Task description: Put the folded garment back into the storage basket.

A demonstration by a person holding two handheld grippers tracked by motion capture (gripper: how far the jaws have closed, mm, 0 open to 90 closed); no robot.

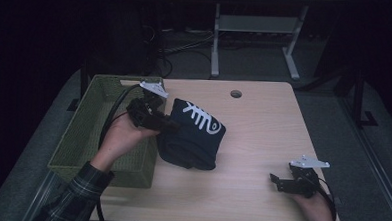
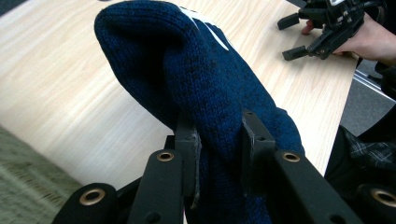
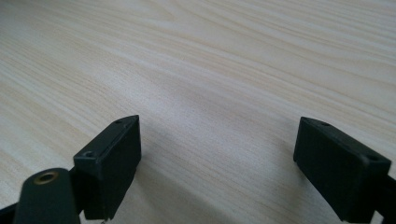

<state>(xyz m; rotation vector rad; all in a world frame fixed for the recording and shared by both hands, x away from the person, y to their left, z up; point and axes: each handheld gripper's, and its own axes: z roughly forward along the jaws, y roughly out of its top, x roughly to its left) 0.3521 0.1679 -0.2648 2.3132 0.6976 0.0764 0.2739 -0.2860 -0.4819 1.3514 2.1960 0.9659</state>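
Between tool jaws, dark-blue knit garment (image 2: 205,84)

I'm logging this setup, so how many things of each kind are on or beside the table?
Knitted navy garment: 1
Green basket: 1
Grippers: 2, the left gripper and the right gripper
Total: 4

A: What can't you make out?

B: The left gripper (image 1: 169,124) has its tips buried in the sweater (image 1: 195,135). The basket (image 1: 83,135) has its inner wall behind that hand.

A: And lower down?

B: The right hand (image 1: 316,210) is cut off by the bottom edge.
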